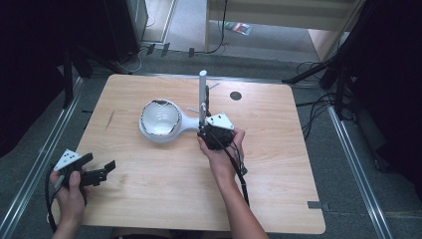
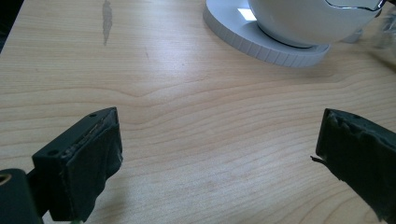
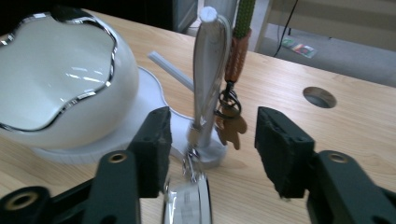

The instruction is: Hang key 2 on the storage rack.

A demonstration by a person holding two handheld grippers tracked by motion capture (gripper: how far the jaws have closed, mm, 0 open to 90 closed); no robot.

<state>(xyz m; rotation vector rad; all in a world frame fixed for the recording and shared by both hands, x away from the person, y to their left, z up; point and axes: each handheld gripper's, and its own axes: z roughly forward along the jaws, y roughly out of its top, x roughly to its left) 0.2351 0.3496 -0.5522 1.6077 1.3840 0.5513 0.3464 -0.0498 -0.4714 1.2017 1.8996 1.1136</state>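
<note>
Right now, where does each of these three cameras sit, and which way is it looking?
High view: above the person's side, looking down on the wooden table; both forearms, left gripper and right gripper show.
Left gripper view: rides the left gripper, facing along the tabletop toward the white bowl stand; its open jaws show.
Right gripper view: rides the right gripper, facing the upright pen holder; its jaws show.
All three share the white bowl stand.

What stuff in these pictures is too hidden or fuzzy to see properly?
- White bowl, left gripper view: its top is cut off by the upper edge.
- Shiny thing below the silver pen, right gripper view: blurred and cut off by the bottom edge; cannot tell what it is.
- Right hand-held gripper, high view: its jaw tips are hidden behind the pen stand.
- Small brown charm, right gripper view: too blurred to read.
</note>
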